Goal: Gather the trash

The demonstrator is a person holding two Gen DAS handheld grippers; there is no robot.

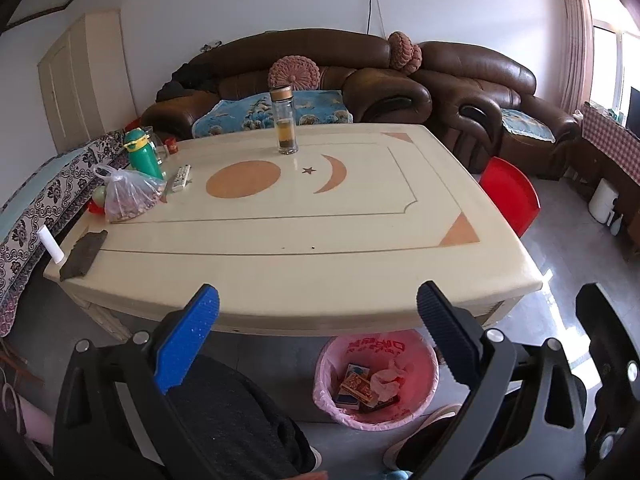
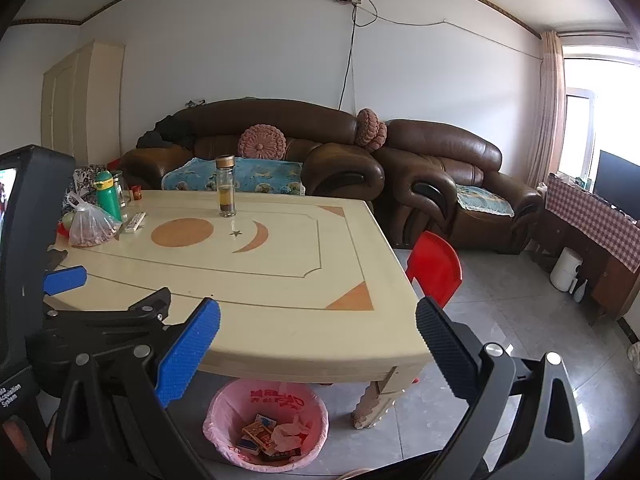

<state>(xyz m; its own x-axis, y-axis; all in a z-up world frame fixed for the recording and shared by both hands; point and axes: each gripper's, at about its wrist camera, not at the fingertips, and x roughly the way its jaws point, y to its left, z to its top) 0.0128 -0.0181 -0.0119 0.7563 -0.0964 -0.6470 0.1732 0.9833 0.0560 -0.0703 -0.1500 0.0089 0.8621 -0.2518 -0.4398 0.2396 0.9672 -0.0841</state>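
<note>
**Both grippers held open above the near table edge; trash located in the bin**

The left gripper (image 1: 318,308) is positioned over the near edge of the cream table (image 1: 280,236), with its jaws spread wide apart and nothing held between them. The right gripper (image 2: 318,320) is positioned likewise, jaws wide apart and empty; the left gripper (image 2: 66,280) is seen to its left in the right wrist view.

The pink-lined bin (image 1: 376,378) is located on the floor beneath the near table edge. Small printed boxes (image 1: 354,386) and crumpled paper (image 1: 386,378) are contained inside it.

On the table, a glass bottle (image 1: 285,120) stands upright near the far edge. A green flask (image 1: 143,154), a filled plastic bag (image 1: 128,196) and a remote control (image 1: 182,178) are grouped at the left side. A red chair (image 1: 510,194) is placed at the right side of the table.
</note>
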